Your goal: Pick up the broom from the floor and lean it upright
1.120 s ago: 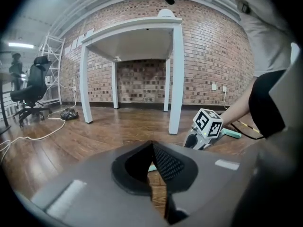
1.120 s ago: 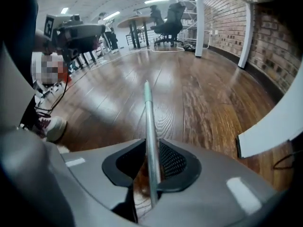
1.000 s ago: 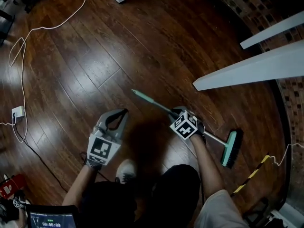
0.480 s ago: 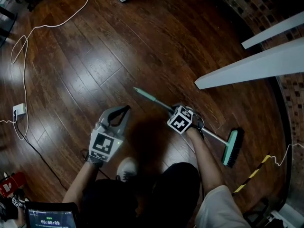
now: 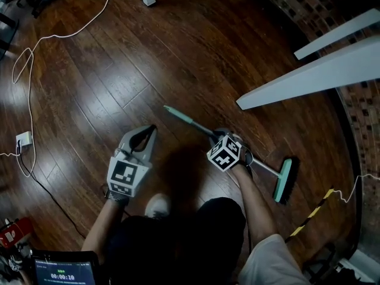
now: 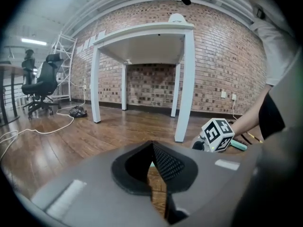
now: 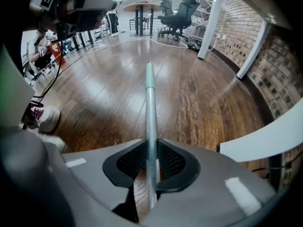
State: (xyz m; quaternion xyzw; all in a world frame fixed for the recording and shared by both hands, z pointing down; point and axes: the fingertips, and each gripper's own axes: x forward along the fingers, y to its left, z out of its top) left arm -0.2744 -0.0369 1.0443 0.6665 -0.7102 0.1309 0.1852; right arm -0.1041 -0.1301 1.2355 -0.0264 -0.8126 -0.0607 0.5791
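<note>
Pinching the broom (image 5: 189, 120) mid-handle, the right gripper (image 5: 216, 137) has just closed its jaws tighter. Broom lies low along the floor. Left gripper (image 5: 148, 132) pressed together, empty. Risk: one-point grip lets the heavy brush end swivel or slip when raised.

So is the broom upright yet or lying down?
Lying down: the teal-headed, silver-handled broom stretches flat along the dark wooden floor, its handle clamped in the right tongs.

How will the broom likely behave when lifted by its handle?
Probably stiff: the broom handle runs straight. May tip toward the brush head: the right gripper, jaws just closed further on the handle, grips near its middle.
</note>
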